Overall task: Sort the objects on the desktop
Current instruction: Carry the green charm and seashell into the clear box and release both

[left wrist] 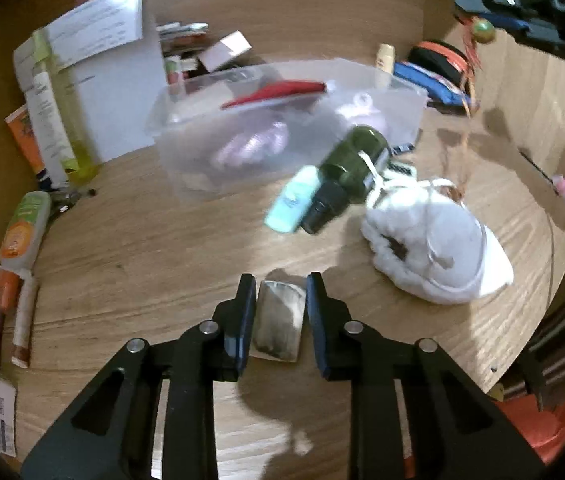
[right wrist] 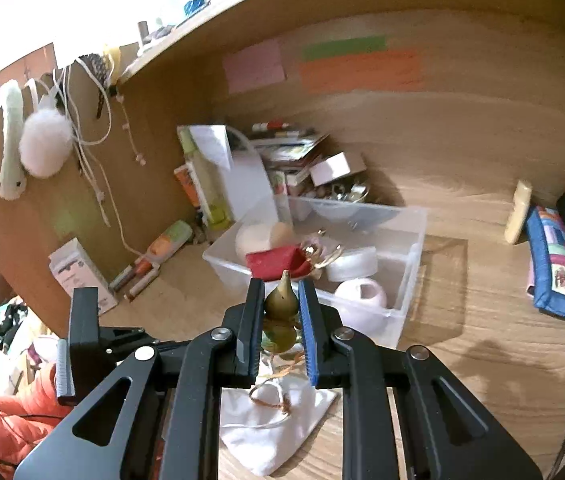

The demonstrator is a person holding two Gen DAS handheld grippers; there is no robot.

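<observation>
- Two grippers are catalogued, one per view, over a wooden desk (left wrist: 130, 248).
- Left wrist view: the left gripper (left wrist: 280, 312) has its fingers drawn close on either side of a small silver-grey packet (left wrist: 280, 324); whether the pads actually press it cannot be told.
- The packet lies flat on the desk, its long axis running along the fingers, away from the camera.
- Beyond it, a dark green bottle (left wrist: 346, 168) lies tilted, cap end towards the camera and down-left, with a pale teal tube (left wrist: 292, 200) just beside the cap on the same slant.
- A white fluffy pouch (left wrist: 430, 248) lies to the right of these; a clear plastic bin (left wrist: 210, 140) stands behind them.
- Right wrist view: the right gripper (right wrist: 282, 312) pinches a small brass-coloured gourd ornament (right wrist: 280, 308) between its fingers.
- The gourd is off the desk, its long axis along the fingers, pointed tip away from the camera towards the clear bin (right wrist: 410, 264).
- Tan cords (right wrist: 278, 392) hang from the gourd's lower end over a white cloth bag (right wrist: 274, 440) on the desk.
- The bin holds a red pouch (right wrist: 278, 262) and a pale pink rounded object (right wrist: 362, 296).
</observation>
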